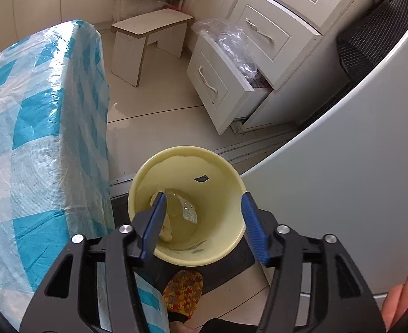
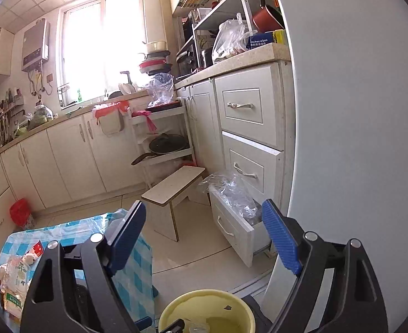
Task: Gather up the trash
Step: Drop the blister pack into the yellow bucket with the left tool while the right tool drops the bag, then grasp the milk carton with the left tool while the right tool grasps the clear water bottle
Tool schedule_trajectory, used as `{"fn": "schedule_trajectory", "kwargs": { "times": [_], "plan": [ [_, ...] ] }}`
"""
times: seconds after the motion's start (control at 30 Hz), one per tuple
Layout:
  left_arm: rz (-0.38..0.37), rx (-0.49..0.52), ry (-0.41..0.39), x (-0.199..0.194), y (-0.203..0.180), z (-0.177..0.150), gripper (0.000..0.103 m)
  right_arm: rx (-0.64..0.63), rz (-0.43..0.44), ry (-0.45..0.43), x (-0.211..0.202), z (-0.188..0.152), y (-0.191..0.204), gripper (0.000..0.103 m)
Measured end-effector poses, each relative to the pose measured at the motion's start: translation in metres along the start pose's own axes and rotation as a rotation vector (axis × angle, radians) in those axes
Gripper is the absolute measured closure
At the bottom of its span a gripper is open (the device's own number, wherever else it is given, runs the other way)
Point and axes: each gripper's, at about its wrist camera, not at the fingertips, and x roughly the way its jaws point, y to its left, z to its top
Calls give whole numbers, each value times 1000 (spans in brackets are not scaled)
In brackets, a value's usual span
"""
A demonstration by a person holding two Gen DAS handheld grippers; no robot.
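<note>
The right tongs [image 2: 204, 238] stand wide apart, nothing between the blue pads [image 2: 280, 237] — they point into a kitchen. Below them, at the bottom edge, is the rim of a yellow bin [image 2: 206, 295]. Left of it a desk [image 2: 137, 266] under a blue checked cloth carries food packets [image 2: 15, 283]. Beyond stand a white stool [image 2: 173, 187] and an open drawer [image 2: 231, 227] stuffed with clear plastic bags [image 2: 234, 194] — a grey fridge door [image 2: 356, 125] fills the right
</note>
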Motion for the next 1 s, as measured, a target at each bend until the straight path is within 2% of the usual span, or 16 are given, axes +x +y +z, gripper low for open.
{"fn": "schedule_trajectory", "kwargs": {
  "times": [0.2, 0.4, 0.63, 0.77, 0.83, 0.93, 1.0],
  "plan": [
    [23, -6, -38, -33, 16, 0, 38, -1, -13, 3, 5, 0, 6, 20],
    [77, -24, -130, -104, 59, -29, 31, -71, -7, -3, 5, -3, 29, 16],
    [246, -79, -285, -211, 141, -80, 27, -195, 90, -26, 0, -8, 80, 15],
    [403, -165, -369, -270, 205, -108, 25, -224, 153, -5, 1, -10, 107, 15],
    [461, -235, -379, -290, 240, -118, 22, -239, 182, 13, 1, -12, 122, 15],
    [475, -381, -354, -303, 295, -128, 22, -281, 233, 31, -1, -18, 149, 15],
    [430, -451, -326, -301, 326, -125, 22, -313, 271, 45, -4, -24, 169, 15]
  ]
}}
